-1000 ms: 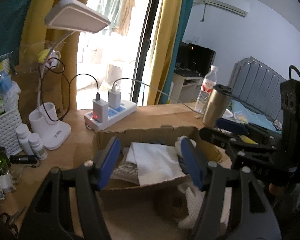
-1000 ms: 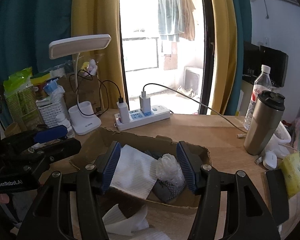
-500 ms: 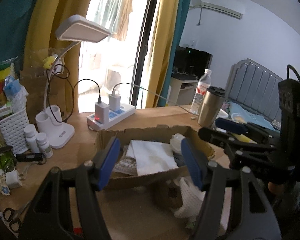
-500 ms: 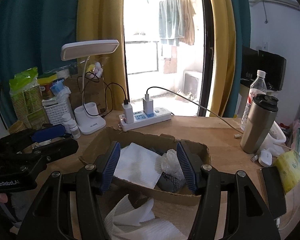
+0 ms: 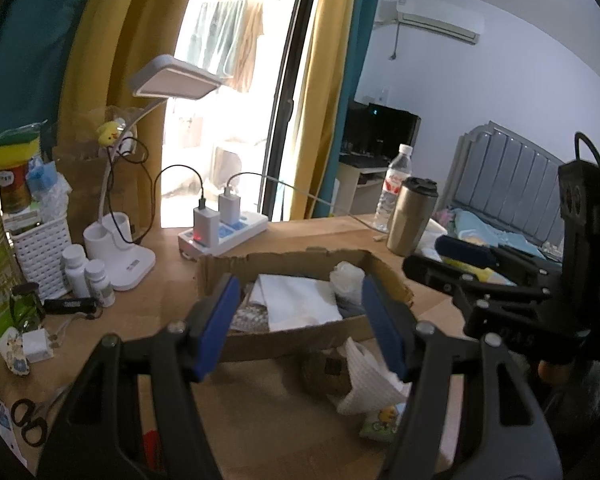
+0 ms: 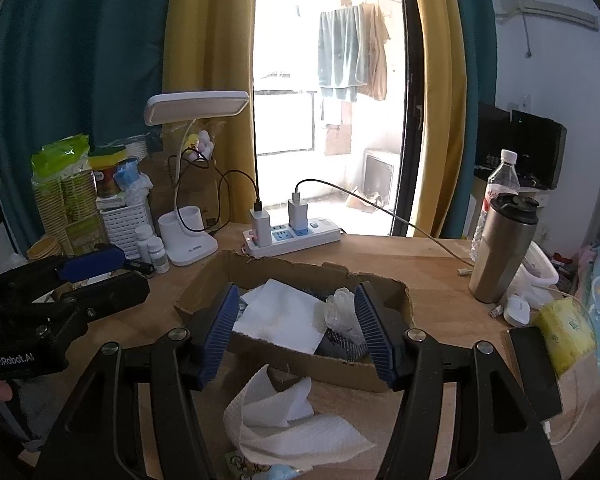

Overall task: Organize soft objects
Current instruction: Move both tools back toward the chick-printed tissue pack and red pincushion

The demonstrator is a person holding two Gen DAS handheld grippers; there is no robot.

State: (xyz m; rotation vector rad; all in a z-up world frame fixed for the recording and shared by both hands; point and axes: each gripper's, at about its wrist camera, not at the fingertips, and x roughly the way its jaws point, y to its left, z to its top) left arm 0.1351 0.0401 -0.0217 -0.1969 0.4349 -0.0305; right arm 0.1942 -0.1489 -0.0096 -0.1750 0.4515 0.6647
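Left gripper [image 5: 302,322] hanging wide, holding nothing, above near wall of cardboard box [image 5: 296,338]. Right gripper [image 6: 296,330] likewise gaping, empty. Loose white tissue [image 6: 284,420] lying crumpled on wooden desk [image 6: 436,276], just beside box front. Looking feather-light, limp, easily torn; pinching raised fold at top seems best. Inside box: folded white paper towel [image 6: 280,314], crinkly clear plastic wad [image 6: 340,312], dotted dark fabric [image 6: 342,346].

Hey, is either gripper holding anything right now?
No. The left gripper and right gripper are both open and empty above the cardboard box.
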